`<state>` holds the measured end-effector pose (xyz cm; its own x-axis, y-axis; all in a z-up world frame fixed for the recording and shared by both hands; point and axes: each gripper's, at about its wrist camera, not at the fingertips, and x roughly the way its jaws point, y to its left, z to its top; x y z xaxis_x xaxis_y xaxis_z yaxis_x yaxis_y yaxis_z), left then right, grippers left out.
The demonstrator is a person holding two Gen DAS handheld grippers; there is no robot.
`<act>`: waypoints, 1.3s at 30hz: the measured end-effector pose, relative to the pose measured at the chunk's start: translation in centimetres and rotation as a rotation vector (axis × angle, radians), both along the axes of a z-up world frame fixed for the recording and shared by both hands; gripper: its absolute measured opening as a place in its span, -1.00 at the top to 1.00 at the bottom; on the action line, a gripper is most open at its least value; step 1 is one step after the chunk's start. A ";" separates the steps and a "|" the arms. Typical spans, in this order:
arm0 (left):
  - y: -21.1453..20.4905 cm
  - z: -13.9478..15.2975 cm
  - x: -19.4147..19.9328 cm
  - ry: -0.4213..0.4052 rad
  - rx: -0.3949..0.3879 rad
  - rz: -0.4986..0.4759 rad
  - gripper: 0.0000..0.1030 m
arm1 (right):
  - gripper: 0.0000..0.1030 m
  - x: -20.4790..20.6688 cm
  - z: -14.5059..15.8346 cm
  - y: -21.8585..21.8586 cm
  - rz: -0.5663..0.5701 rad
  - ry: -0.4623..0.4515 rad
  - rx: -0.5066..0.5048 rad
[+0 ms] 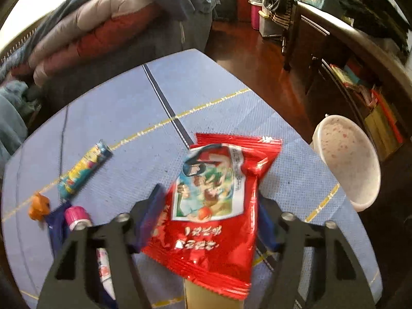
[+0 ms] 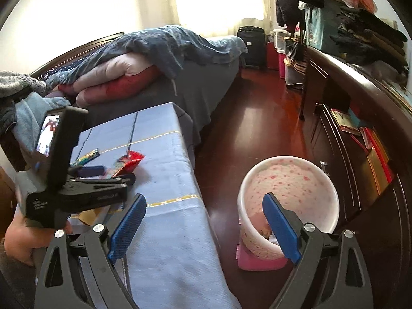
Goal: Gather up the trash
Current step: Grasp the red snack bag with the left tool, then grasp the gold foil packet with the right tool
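A bed with a rumpled blue blanket and a folded pink and red quilt fills the back of the room. In front of it stands a table under a blue cloth with yellow lines. To the right, a dark cabinet runs along the red wooden floor.

The left gripper reaches forward low over the table, its blue fingers pressed against the sides of a red snack bag, which they pinch and hold tilted just above the cloth. From the right wrist view, the same gripper is seen side-on with its phone mount up, a bare hand around its handle.

The right gripper is held out past the table's edge, fingers spread wide with nothing between them; its right finger lies over the mouth of the bin.

The white bin with pink speckles stands on the floor beside the table's right edge. Something pinkish lies low inside it, too hidden to tell.

On the table's left part lie a long colourful wrapper, a small orange scrap and a tube with a pink cap, partly behind the gripper's frame.
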<state>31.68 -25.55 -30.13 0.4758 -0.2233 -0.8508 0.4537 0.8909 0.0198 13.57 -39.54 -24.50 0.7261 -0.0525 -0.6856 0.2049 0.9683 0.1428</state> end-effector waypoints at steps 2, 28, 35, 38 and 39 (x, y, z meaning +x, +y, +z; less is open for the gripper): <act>0.4 0.1 0.0 -0.015 -0.010 0.006 0.10 | -0.77 0.1 0.0 0.3 0.008 0.002 0.002; 13.6 7.1 -1.0 -0.179 -0.233 0.260 0.59 | -0.41 6.6 -4.5 13.9 0.272 0.187 0.023; 14.8 7.6 -1.2 -0.182 -0.249 0.279 0.58 | 0.06 6.6 -4.5 14.9 0.261 0.187 -0.064; 14.6 8.0 -1.5 -0.189 -0.251 0.268 0.58 | 0.06 5.9 -4.3 14.4 0.264 0.179 -0.051; 14.5 8.1 -1.7 -0.192 -0.252 0.266 0.58 | 0.06 5.8 -4.1 14.3 0.263 0.177 -0.051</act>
<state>29.95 -11.07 -22.04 0.6897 -0.2610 -0.6754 0.2159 0.9645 -0.1523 19.35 -25.20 -28.64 0.5893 0.0833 -0.8036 -0.0360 0.9964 0.0769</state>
